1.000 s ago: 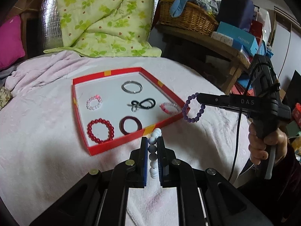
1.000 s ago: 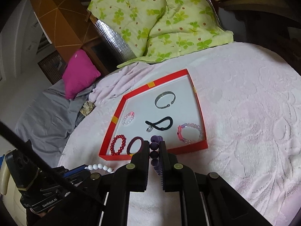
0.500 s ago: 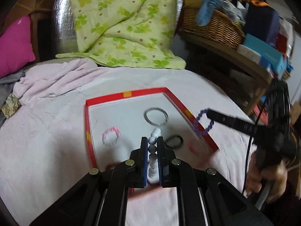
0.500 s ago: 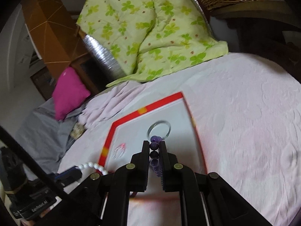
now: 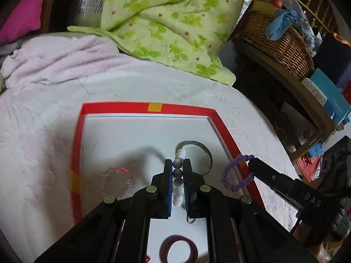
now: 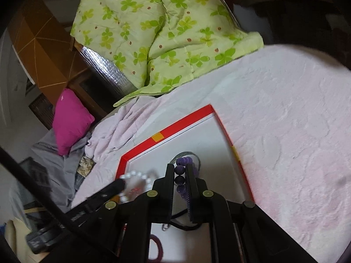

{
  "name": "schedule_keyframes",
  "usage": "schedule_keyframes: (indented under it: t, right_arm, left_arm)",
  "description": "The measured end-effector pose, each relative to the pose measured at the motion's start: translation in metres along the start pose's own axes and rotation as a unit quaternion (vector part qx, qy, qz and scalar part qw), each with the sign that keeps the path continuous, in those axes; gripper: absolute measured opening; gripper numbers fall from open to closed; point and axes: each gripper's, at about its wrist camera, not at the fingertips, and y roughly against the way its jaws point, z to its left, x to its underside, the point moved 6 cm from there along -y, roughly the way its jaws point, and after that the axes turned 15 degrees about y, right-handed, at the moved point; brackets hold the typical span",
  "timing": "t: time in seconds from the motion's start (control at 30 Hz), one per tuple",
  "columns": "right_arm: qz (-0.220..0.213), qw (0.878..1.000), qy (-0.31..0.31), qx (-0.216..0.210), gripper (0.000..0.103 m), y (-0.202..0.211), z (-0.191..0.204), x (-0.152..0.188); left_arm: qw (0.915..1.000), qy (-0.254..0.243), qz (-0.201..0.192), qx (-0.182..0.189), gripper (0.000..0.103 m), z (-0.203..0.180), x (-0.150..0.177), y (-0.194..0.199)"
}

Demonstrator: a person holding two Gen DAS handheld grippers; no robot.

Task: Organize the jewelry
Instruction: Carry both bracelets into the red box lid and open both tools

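My left gripper (image 5: 177, 164) is shut on a white bead bracelet (image 5: 178, 183) and holds it over the red-rimmed white tray (image 5: 122, 107). My right gripper (image 6: 180, 168) is shut on a purple bead bracelet (image 6: 181, 171), also over the tray (image 6: 175, 125). In the left wrist view the purple bracelet (image 5: 235, 173) hangs at the tray's right rim from the right gripper (image 5: 252, 163). The white bracelet also shows in the right wrist view (image 6: 136, 180). In the tray lie a silver bangle (image 5: 205, 151), a pink bead bracelet (image 5: 117, 177) and a dark red ring (image 5: 178, 248).
The tray rests on a pale pink blanket (image 5: 43, 100). A green floral quilt (image 5: 166, 24) lies behind it. A wicker basket (image 5: 278, 41) and boxes sit on a wooden bench at the right. A magenta pillow (image 6: 70, 120) lies far left.
Both grippers have moved forward and lower over the tray, each still holding its bracelet. The tray now fills more of both views.
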Motion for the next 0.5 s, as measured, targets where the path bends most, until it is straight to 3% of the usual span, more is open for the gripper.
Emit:
schedule_keyframes:
  t: [0.17, 0.3, 0.37, 0.4, 0.47, 0.5]
  right_arm:
    - [0.011, 1.000, -0.017, -0.007, 0.011, -0.013, -0.003, 0.004]
    - [0.029, 0.999, -0.017, 0.021, 0.014, -0.020, -0.009, 0.010]
    - [0.029, 0.999, -0.012, 0.038, 0.014, -0.018, -0.014, 0.010]
    - [0.030, 0.998, -0.011, 0.046, 0.016, -0.017, -0.017, 0.009]
    - [0.027, 0.997, -0.013, 0.064, 0.044, -0.012, -0.023, 0.008]
    - [0.021, 0.997, -0.015, 0.066, 0.051, -0.008, -0.025, 0.007]
  left_arm:
    - [0.9996, 0.006, 0.001, -0.029, 0.009, 0.006, 0.001, -0.012]
    - [0.9981, -0.014, -0.009, -0.060, 0.013, 0.005, 0.002, -0.008]
    - [0.9973, -0.022, -0.014, -0.068, 0.026, 0.004, 0.003, -0.003]
    - [0.9965, -0.027, -0.019, -0.076, 0.043, 0.004, 0.004, 0.001]
    - [0.9940, -0.037, -0.036, -0.097, 0.062, 0.003, 0.005, 0.010]
    - [0.9920, -0.046, -0.049, -0.107, 0.064, 0.001, 0.006, 0.016]
